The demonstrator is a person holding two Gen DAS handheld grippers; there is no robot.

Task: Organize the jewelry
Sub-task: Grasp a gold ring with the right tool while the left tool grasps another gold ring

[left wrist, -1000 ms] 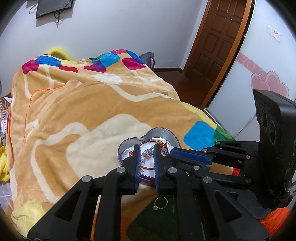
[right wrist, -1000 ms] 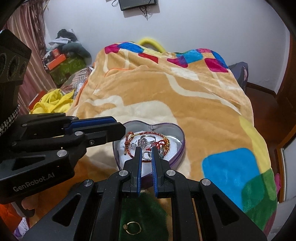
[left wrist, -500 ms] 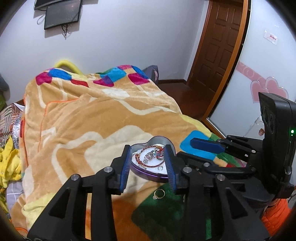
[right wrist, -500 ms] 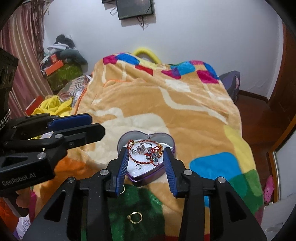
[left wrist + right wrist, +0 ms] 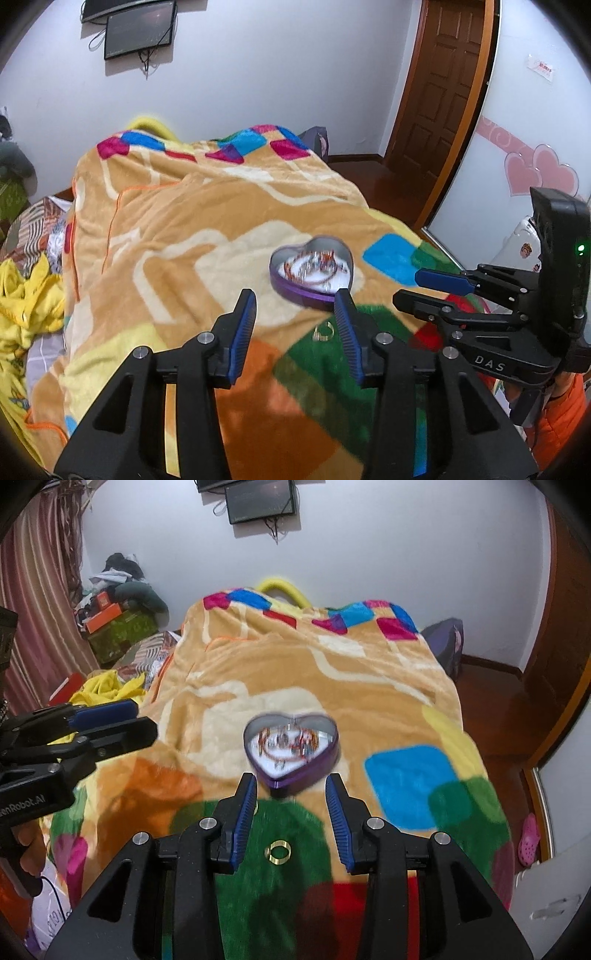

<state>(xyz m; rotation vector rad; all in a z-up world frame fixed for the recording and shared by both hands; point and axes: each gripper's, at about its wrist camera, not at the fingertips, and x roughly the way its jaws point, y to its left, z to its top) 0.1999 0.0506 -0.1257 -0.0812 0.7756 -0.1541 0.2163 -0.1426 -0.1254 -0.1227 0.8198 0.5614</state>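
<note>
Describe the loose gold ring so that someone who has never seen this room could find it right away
Start at the bed's big orange blanket and find the purple heart-shaped tin of jewelry near its foot. Just in front of the tin's pointed tip is a dark green patch of blanket, and the gold ring lies there. Unlike the tangled pieces in the tin, it sits alone on the fabric.

A bed was covered by a soft orange blanket with patches of many colors. A purple heart-shaped tin sat on the blanket, and blurry bracelets lay inside it. Just in front of the tin, on a green patch, lay a small gold ring. To the left of the tin, off the blanket's edge, lay yellow clothes.
</note>
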